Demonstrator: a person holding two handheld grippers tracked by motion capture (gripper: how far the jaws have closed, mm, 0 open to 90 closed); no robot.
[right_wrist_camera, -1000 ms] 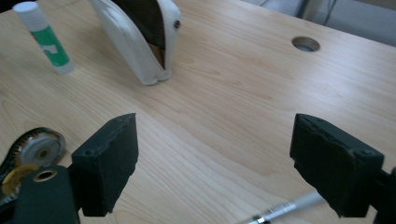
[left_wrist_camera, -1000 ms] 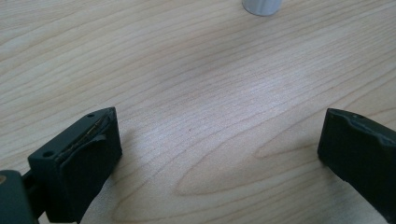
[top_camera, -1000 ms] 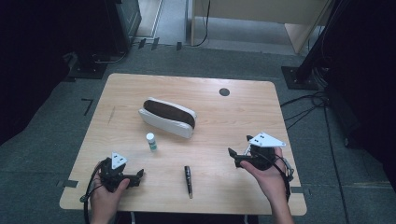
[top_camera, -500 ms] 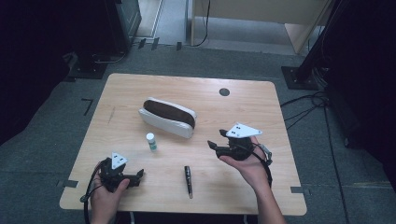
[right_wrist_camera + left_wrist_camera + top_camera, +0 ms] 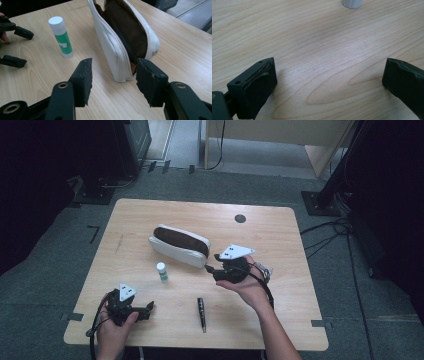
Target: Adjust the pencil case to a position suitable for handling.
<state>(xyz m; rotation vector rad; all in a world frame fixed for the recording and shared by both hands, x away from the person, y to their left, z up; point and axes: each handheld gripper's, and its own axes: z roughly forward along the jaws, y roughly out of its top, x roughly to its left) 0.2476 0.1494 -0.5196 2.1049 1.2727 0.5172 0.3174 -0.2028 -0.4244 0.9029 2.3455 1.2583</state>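
While the left gripper [image 5: 131, 306] rests spread near the table's front edge, the right gripper [image 5: 112, 75], jaws just narrowing but not yet pinching, is brought to the white pouch [image 5: 120, 42] mid-table; its near end must be entered squarely

Seen along the right gripper [image 5: 112, 82]: two black jaws partly apart after closing in, just short of the near end of a white pouch [image 5: 117, 45]. Nothing between the pads; the end of the pouch just beyond the gap, nearer the right jaw. Pouch unzipped, brown mesh lining showing. Left of it, upright on the pale wooden table [image 5: 185, 52], a green glue stick [image 5: 61, 37] with white cap. At far left, the left gripper [image 5: 15, 47], jaws apart.
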